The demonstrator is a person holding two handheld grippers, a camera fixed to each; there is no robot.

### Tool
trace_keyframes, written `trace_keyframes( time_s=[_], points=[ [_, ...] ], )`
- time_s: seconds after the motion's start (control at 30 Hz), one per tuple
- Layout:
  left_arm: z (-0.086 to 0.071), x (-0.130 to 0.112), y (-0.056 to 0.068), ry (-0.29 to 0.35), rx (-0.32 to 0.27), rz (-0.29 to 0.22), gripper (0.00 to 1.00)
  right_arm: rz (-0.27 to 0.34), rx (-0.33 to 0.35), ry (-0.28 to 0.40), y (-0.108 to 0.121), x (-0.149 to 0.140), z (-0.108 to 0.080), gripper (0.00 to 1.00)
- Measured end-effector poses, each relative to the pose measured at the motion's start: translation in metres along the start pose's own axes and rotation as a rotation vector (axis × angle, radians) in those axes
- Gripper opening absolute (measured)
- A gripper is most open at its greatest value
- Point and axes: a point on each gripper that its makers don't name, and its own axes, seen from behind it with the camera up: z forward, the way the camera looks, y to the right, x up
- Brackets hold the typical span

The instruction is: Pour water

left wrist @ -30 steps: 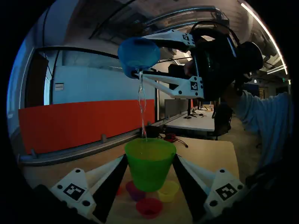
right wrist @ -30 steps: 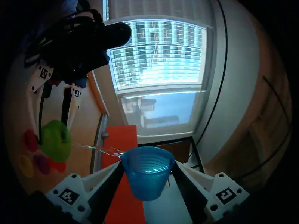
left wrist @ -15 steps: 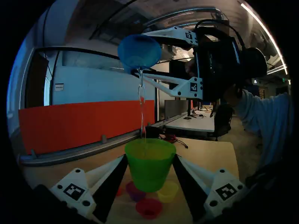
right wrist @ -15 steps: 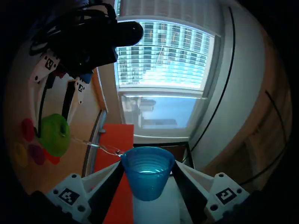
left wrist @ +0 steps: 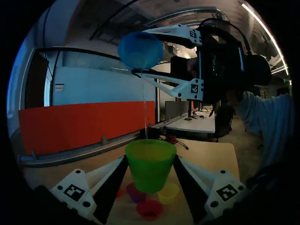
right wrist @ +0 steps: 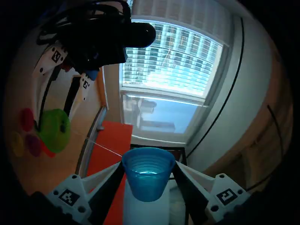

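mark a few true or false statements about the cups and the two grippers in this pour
1. The left gripper is shut on the green cup. True.
2. The blue cup is held lower than the green cup. False: it is tipped in the air above the green cup.
3. A thin stream of water falls from the blue cup to the green cup. True.
4. The right gripper is open and empty. False: its fingers are shut on the blue cup.
5. A purple cup, a yellow cup and a red cup stand on the table beneath the green cup. True.
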Motion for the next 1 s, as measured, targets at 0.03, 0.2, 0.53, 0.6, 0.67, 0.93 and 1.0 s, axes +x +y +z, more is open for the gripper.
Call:
trace_keyframes(
  time_s=[0.03,0.2,0.53,0.6,0.67,0.93,1.0],
  points=[
    [0.000,0.000,0.000,0.001,0.000,0.000,0.85,-0.007,0.000,0.000,0.000,0.001,0.000,0.91],
    [0.001,0.002,-0.001,0.004,0.001,-0.001,0.86,-0.044,-0.005,0.003,0.001,0.004,-0.001,0.91],
    [0.002,0.004,-0.003,0.007,0.003,-0.002,0.85,-0.042,-0.007,0.017,0.002,0.012,-0.002,0.91],
    [0.001,0.004,-0.003,0.007,0.003,-0.002,0.86,-0.033,-0.008,0.016,0.002,0.011,-0.002,0.91],
    [0.001,0.005,-0.003,0.008,0.004,-0.002,0.86,-0.012,-0.009,0.015,0.002,0.009,-0.002,0.91],
    [-0.002,0.007,-0.003,0.011,0.007,0.000,0.85,0.170,-0.013,0.007,0.003,-0.005,-0.005,0.91],
    [-0.002,0.008,-0.004,0.011,0.008,0.001,0.85,0.232,-0.012,0.003,0.003,-0.009,-0.006,0.91]
  ],
)
